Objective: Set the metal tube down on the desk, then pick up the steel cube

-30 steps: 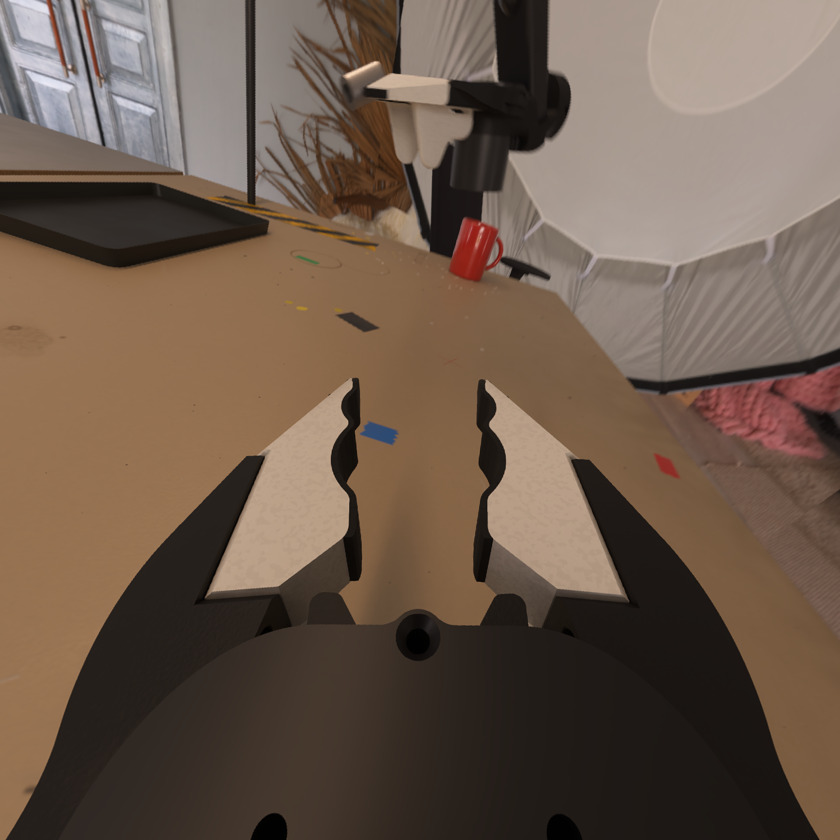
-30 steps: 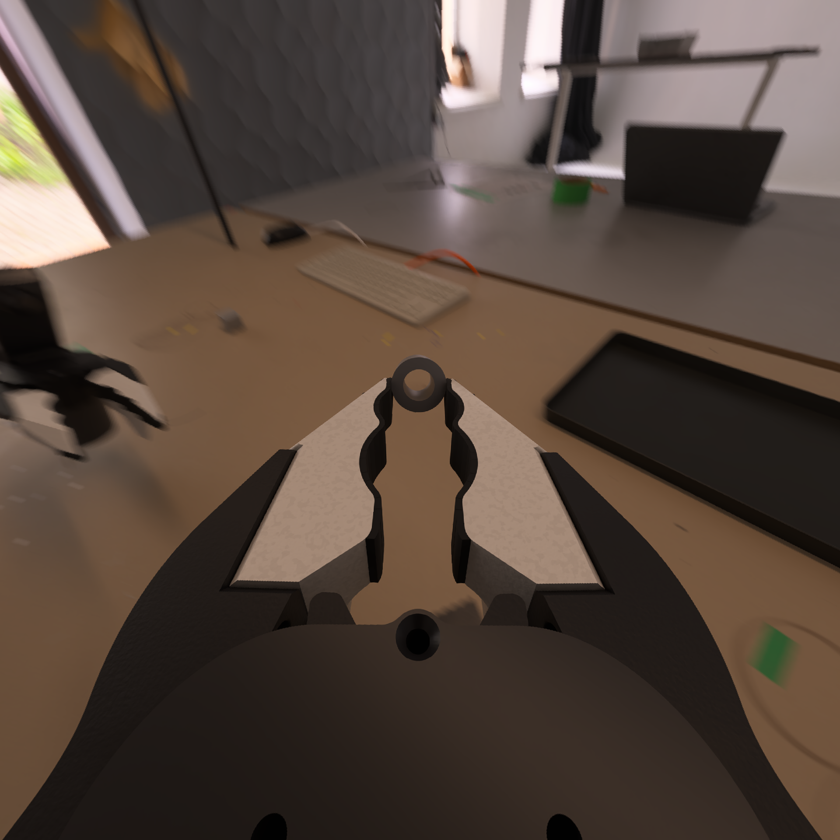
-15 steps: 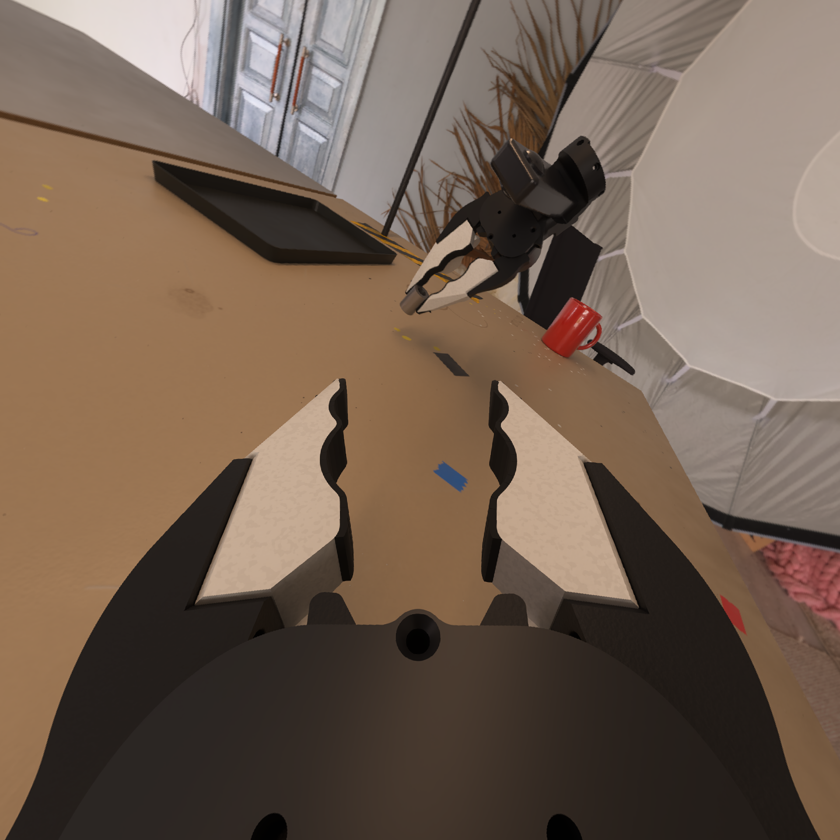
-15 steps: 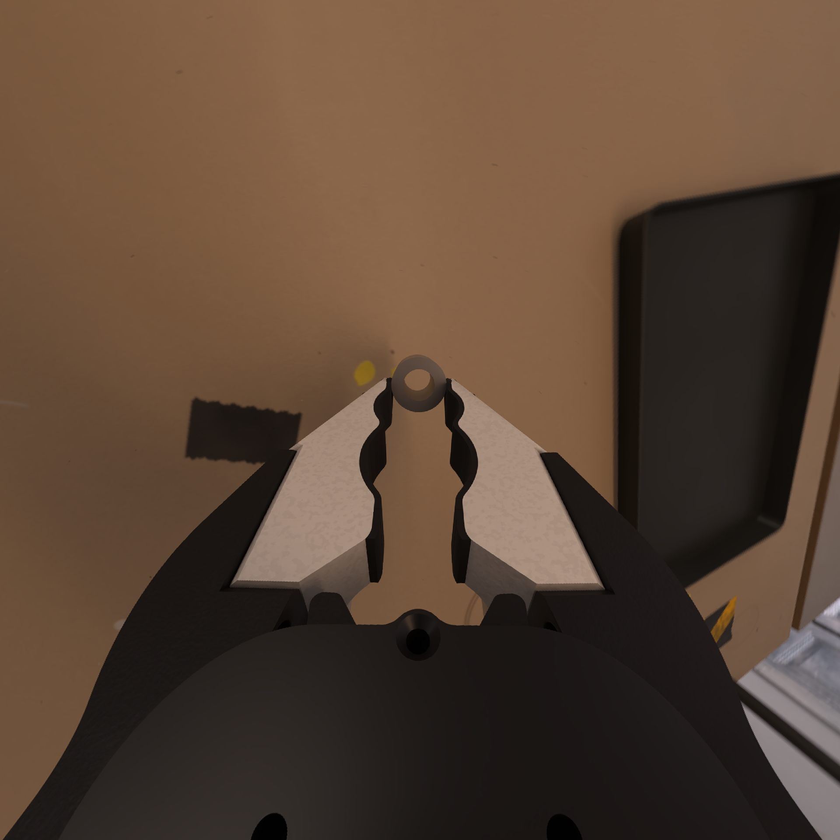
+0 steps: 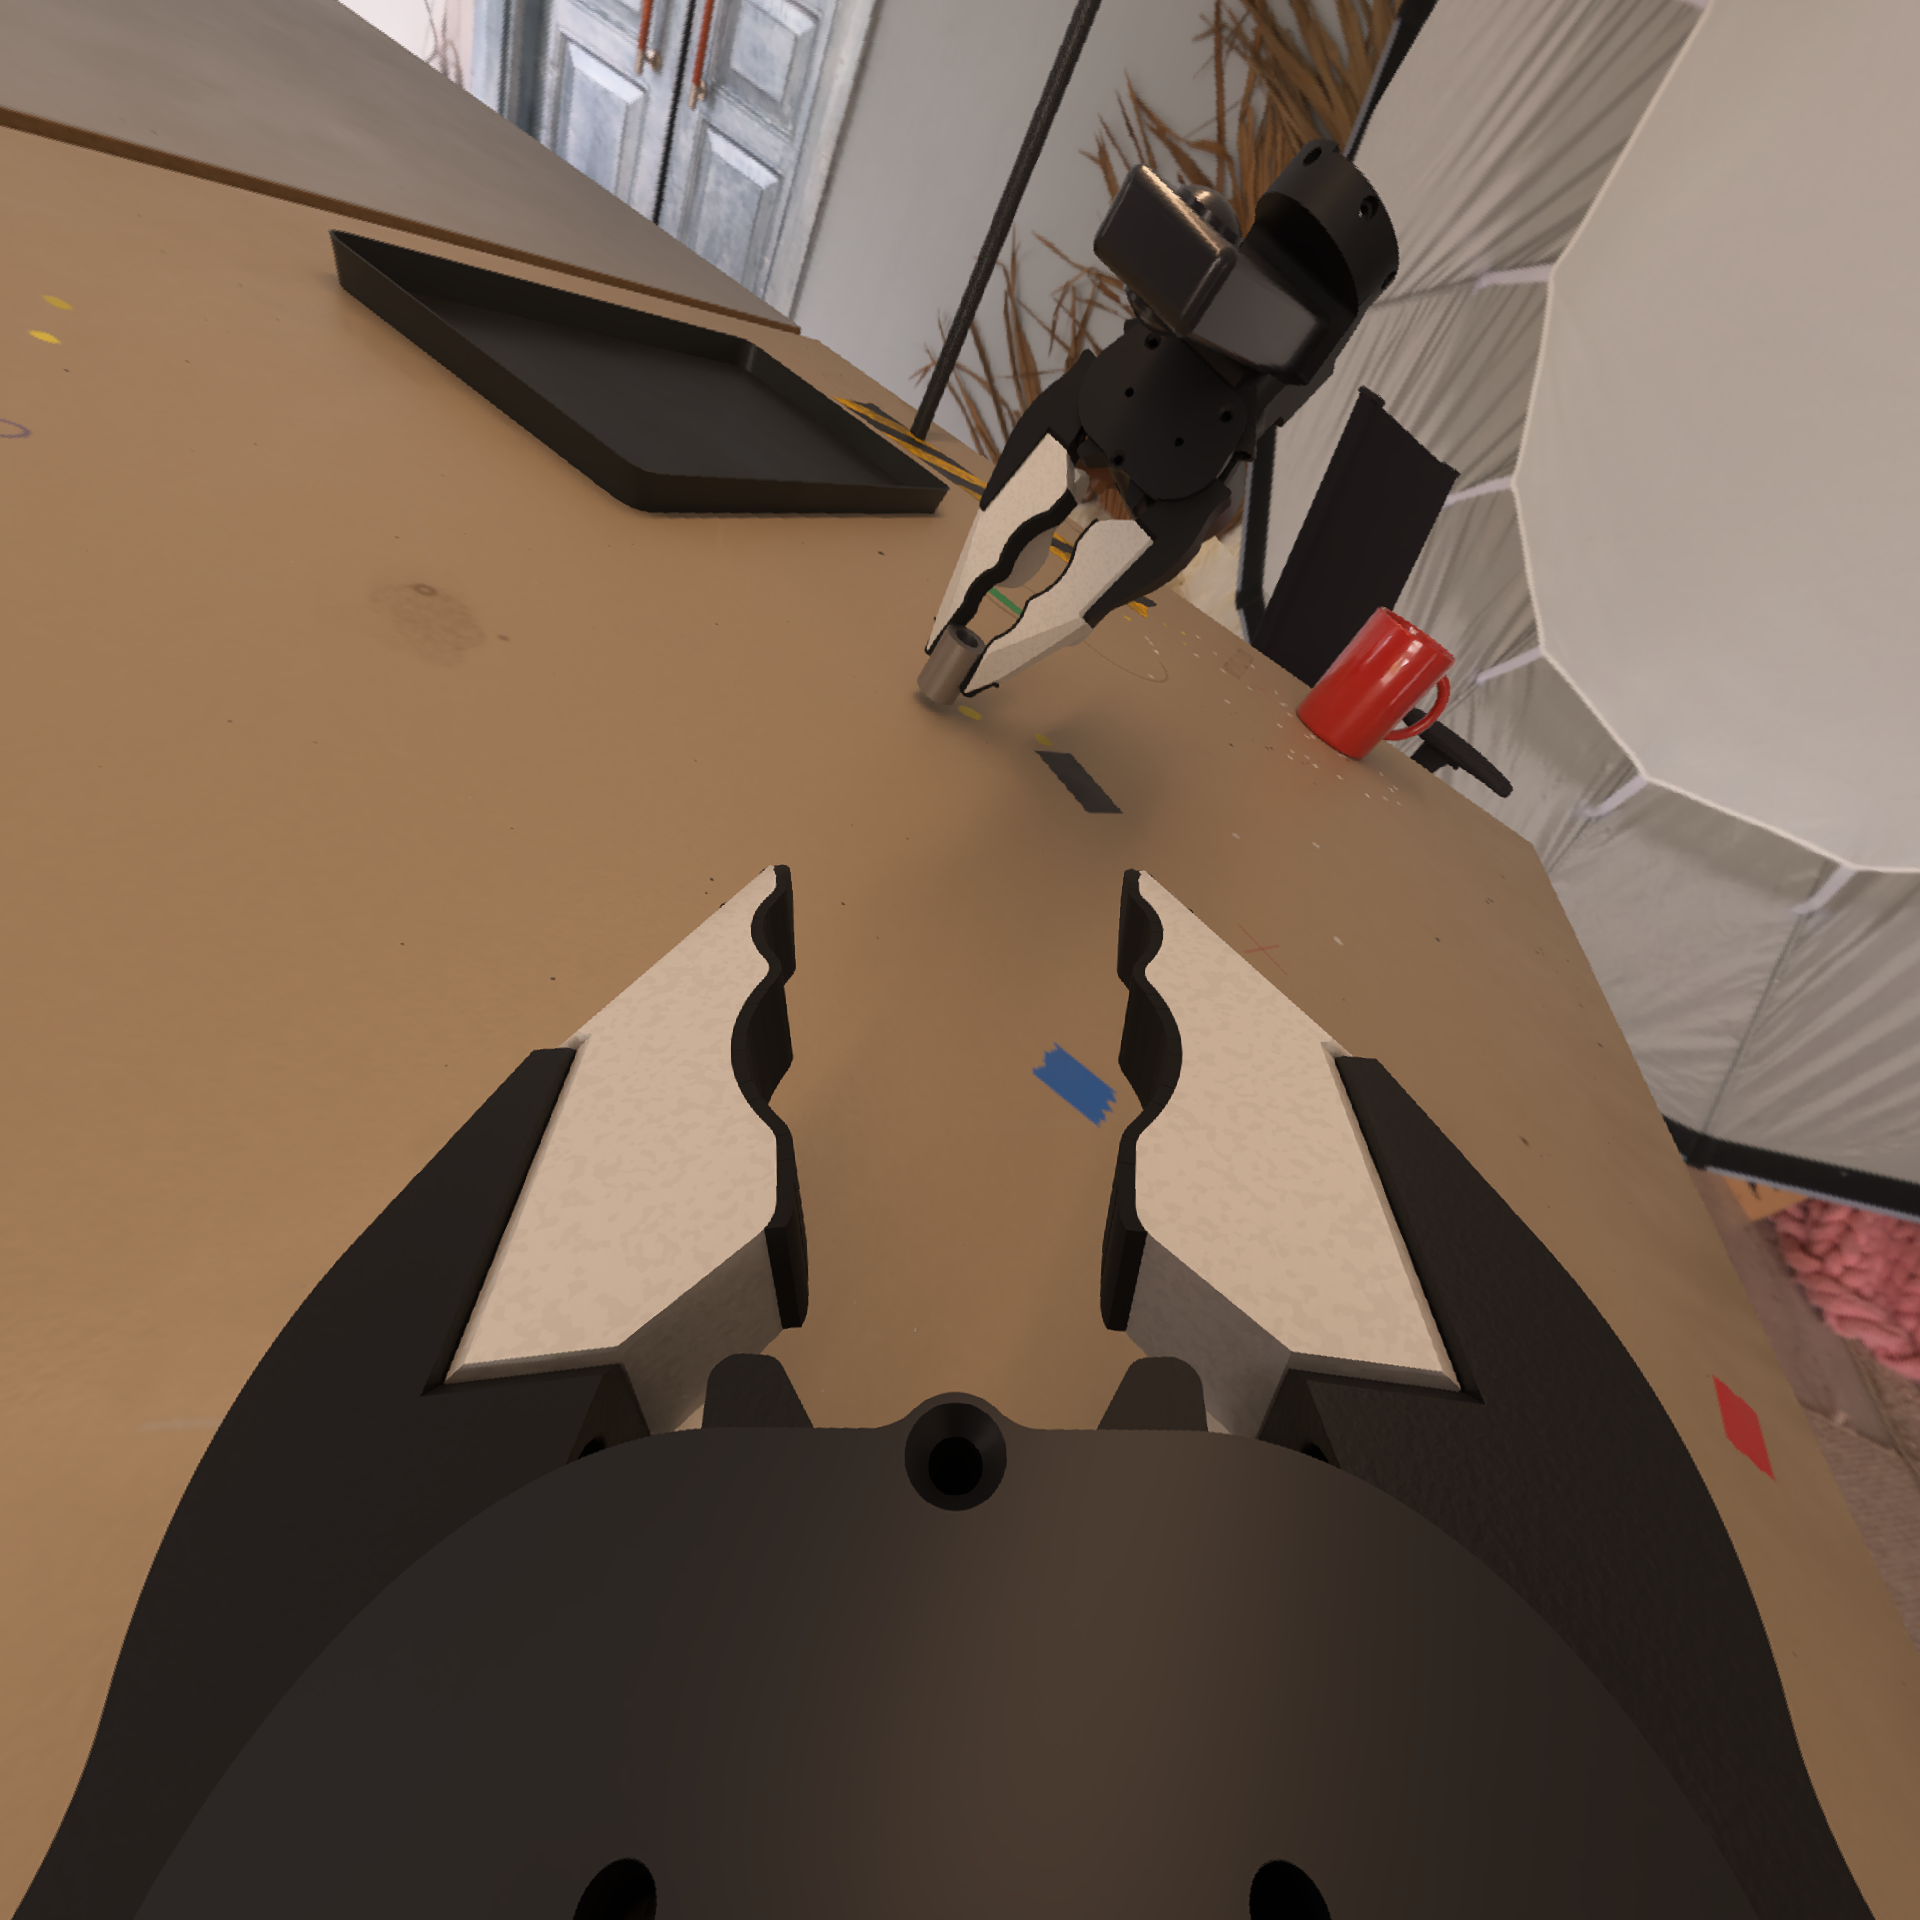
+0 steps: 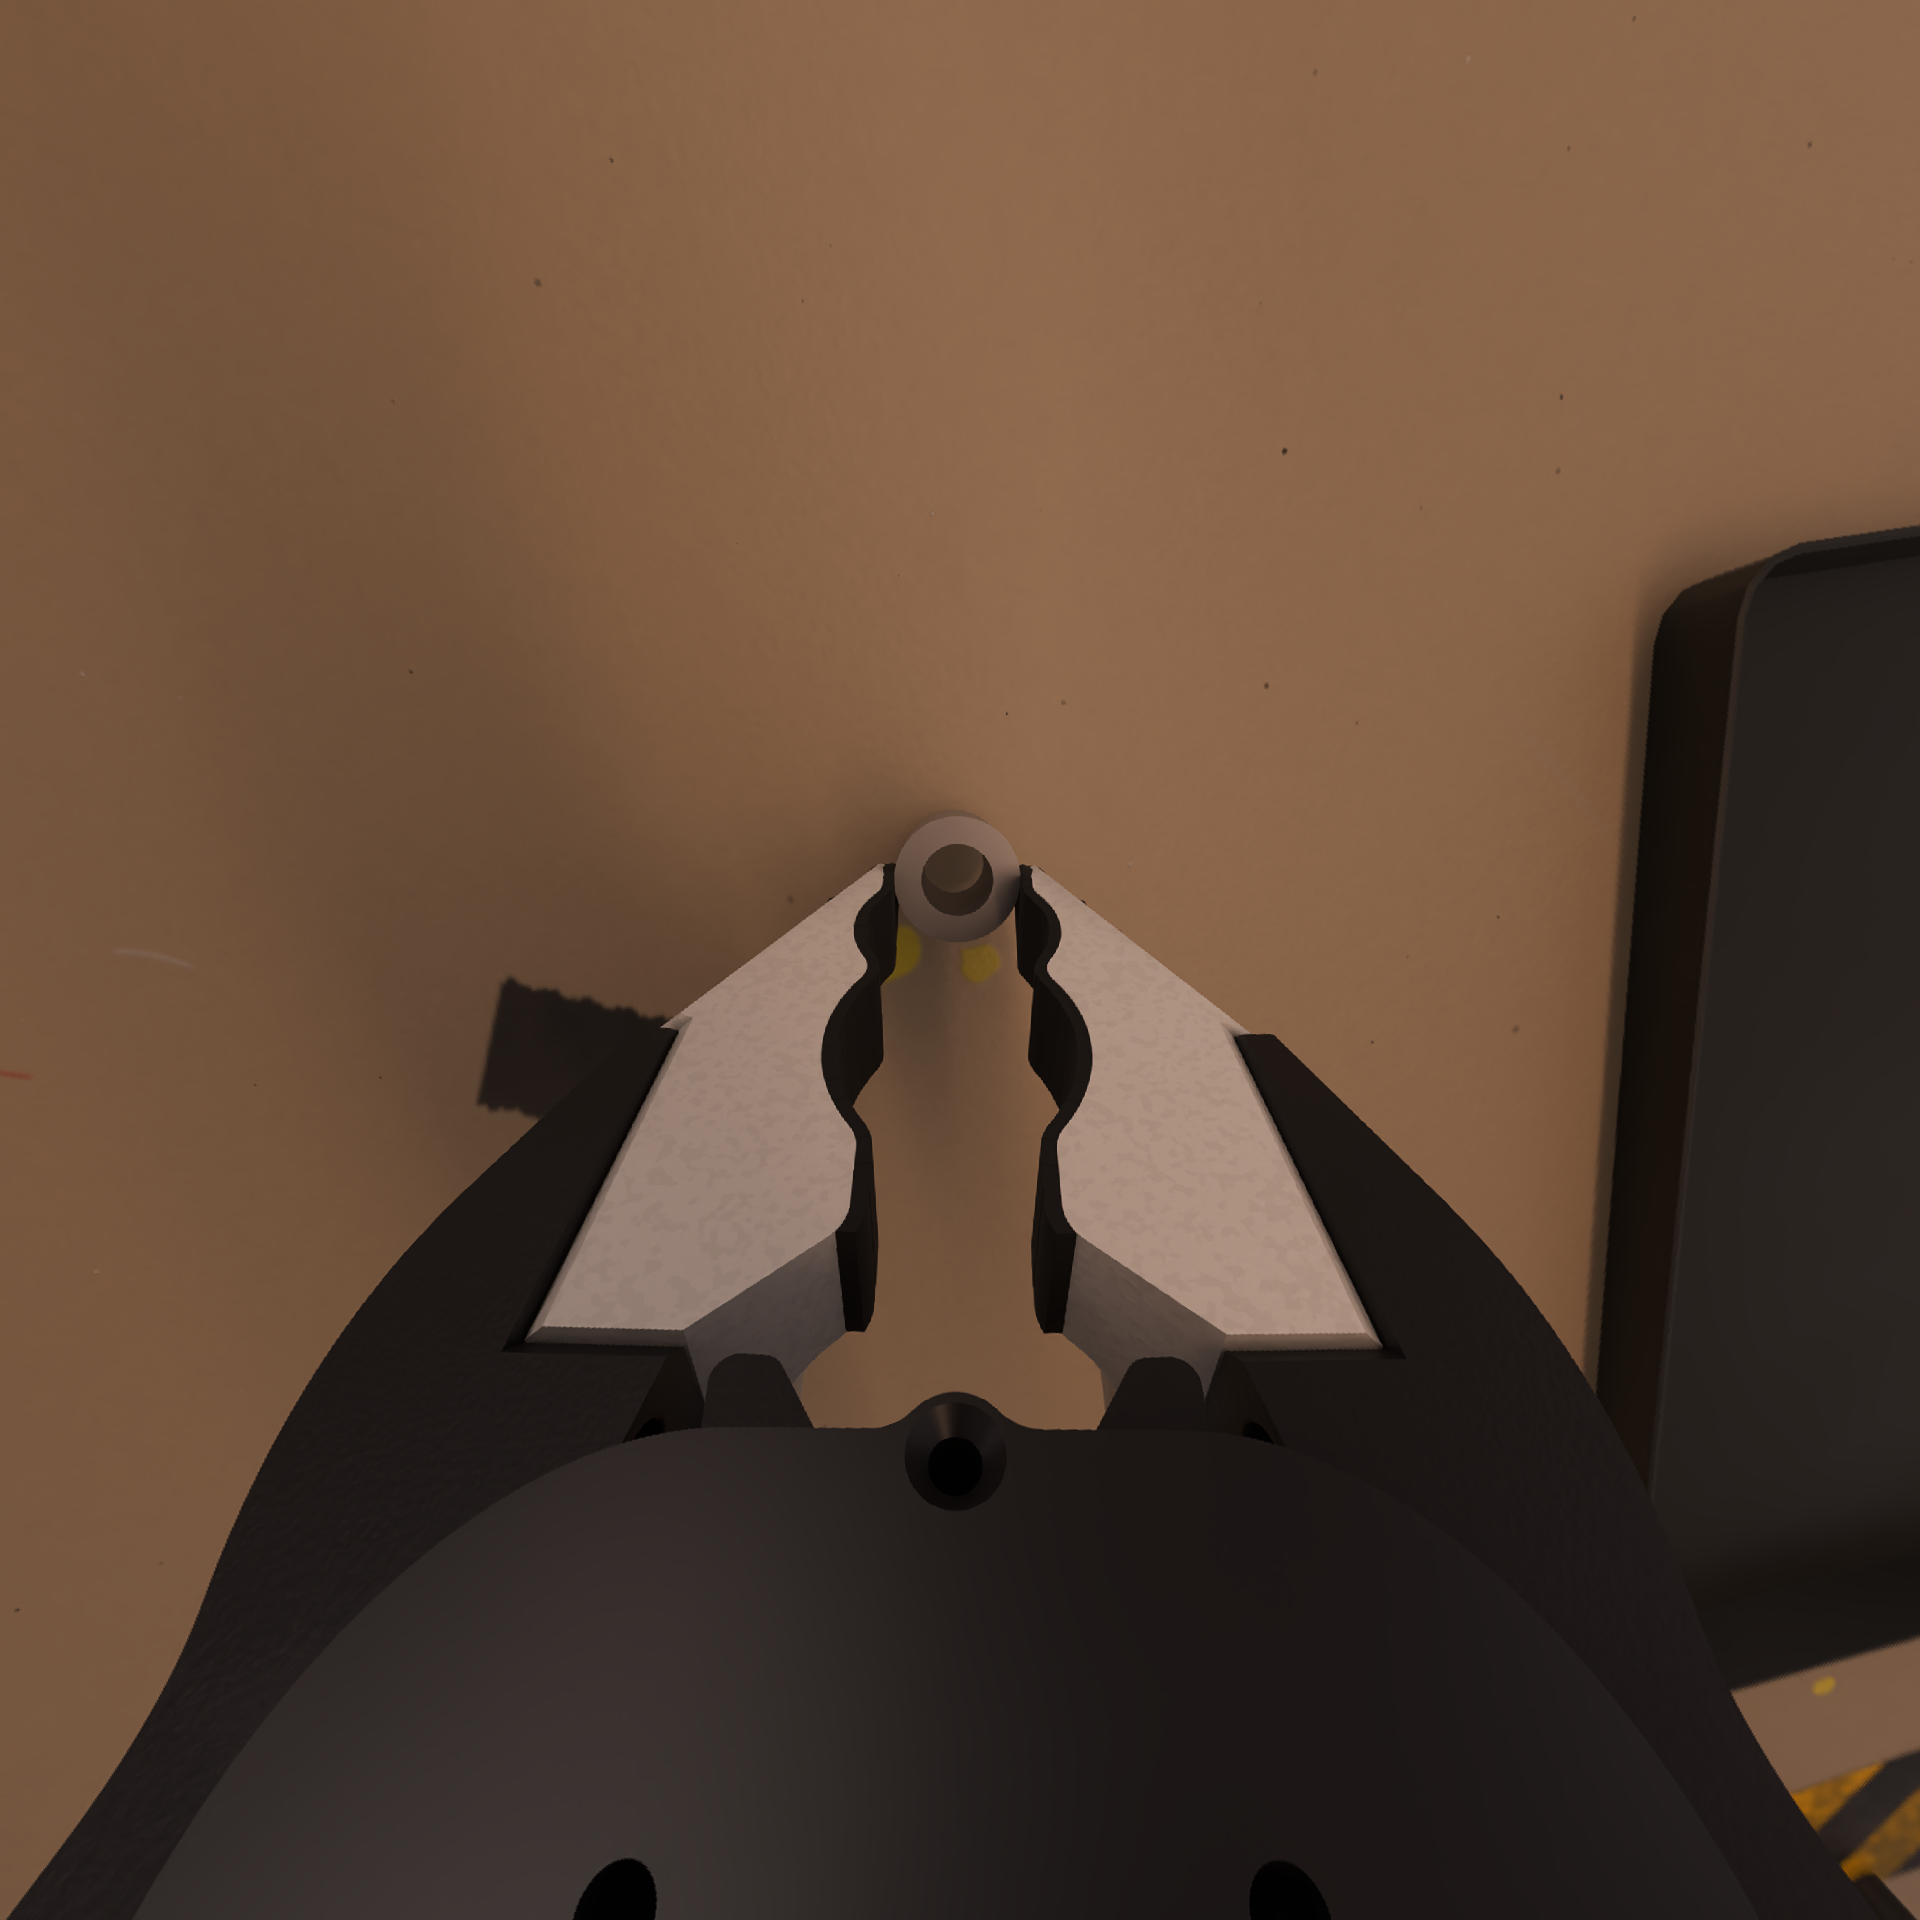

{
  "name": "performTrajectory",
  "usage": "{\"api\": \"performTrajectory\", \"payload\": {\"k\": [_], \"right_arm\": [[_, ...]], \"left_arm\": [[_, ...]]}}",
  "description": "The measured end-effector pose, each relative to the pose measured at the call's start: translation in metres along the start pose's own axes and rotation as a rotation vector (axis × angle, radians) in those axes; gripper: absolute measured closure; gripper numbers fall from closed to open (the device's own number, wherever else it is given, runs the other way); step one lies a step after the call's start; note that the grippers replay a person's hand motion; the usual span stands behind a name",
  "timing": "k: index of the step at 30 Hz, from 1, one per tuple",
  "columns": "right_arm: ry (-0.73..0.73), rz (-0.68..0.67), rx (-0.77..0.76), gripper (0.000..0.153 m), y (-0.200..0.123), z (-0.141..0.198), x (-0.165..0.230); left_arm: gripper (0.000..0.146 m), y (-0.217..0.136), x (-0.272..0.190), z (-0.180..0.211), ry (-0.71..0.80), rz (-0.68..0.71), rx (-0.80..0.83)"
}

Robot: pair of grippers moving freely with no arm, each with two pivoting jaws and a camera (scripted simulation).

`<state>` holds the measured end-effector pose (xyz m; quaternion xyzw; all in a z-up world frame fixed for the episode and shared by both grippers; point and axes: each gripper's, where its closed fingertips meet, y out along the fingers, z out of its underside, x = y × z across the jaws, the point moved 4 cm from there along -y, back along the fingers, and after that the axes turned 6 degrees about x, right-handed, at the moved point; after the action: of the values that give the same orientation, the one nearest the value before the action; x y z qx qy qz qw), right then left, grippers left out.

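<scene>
A black tray (image 5: pixel 623 416) lies at upper left of the left wrist view, a red mug (image 5: pixel 1371 681) at right, blue tape (image 5: pixel 1075 1083) near centre, a white softbox (image 5: pixel 1714 416) filling the upper right

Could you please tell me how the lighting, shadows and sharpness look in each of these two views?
Left wrist view: sharp and evenly lit; soft shadow on the desk beneath the right gripper; edges bend from wide-angle distortion. Right wrist view: sharp but dimmer; shadow pools around the metal tube.
</scene>
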<state>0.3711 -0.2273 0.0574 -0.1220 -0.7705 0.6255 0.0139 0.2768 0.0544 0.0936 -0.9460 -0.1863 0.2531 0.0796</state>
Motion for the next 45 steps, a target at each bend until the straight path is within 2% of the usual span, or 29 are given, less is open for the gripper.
{"api": "performTrajectory", "payload": {"k": [8, 18, 24, 30, 45], "right_arm": [[0.008, 0.045, 0.001, 0.131, 0.003, 0.001, -0.012], [0.032, -0.001, -0.025, 0.131, 0.004, -0.001, -0.016], [0.018, 0.059, 0.001, 0.131, 0.003, 0.000, -0.020], [0.016, 0.023, -0.023, 0.131, 0.007, -0.005, -0.029], [0.002, -0.006, -0.052, 0.131, 0.007, -0.005, -0.023]], "left_arm": [[0.084, 0.004, 0.004, 0.001, -0.055, 0.020, -0.028], [0.084, 0.000, 0.005, 0.003, -0.051, 0.012, -0.035], [0.084, 0.003, 0.006, 0.003, -0.064, 0.023, -0.041], [0.084, 0.003, 0.005, 0.003, -0.056, 0.021, -0.037], [0.084, 0.004, 0.008, 0.004, -0.070, 0.024, -0.039]]}}
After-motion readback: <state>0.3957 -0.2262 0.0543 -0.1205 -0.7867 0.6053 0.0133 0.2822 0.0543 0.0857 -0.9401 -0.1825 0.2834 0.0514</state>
